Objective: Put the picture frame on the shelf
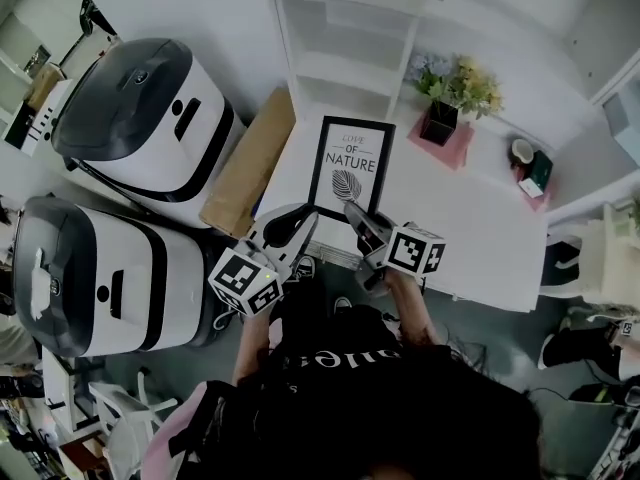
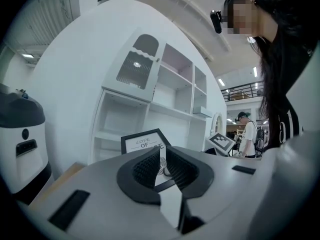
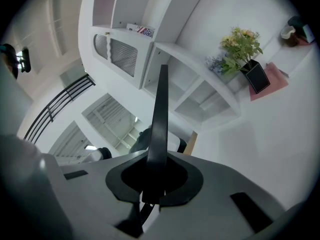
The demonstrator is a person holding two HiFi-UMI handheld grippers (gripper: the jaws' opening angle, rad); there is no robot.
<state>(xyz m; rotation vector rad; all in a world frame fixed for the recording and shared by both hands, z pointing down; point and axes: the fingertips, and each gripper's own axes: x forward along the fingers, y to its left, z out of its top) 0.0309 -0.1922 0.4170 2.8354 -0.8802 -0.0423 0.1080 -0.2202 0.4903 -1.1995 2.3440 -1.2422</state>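
The black picture frame (image 1: 350, 168), printed "LOVE OF NATURE", lies on the white table (image 1: 470, 228) in front of the white shelf (image 1: 345, 58). My right gripper (image 1: 353, 213) is shut on the frame's near edge. That edge shows as a black bar (image 3: 161, 109) rising from between the jaws, with the shelf (image 3: 195, 79) behind it. My left gripper (image 1: 303, 223) hovers at the frame's near left corner. Its pads stand slightly apart (image 2: 163, 166), and the frame (image 2: 142, 141) shows through and above the gap, untouched.
A potted flower (image 1: 450, 98) on a pink mat stands at the table's back right, with small items (image 1: 530, 168) further right. Two large white-and-grey machines (image 1: 150, 118) (image 1: 90, 278) and a cardboard sheet (image 1: 250, 163) lie left of the table. A person (image 2: 247, 134) stands in the distance.
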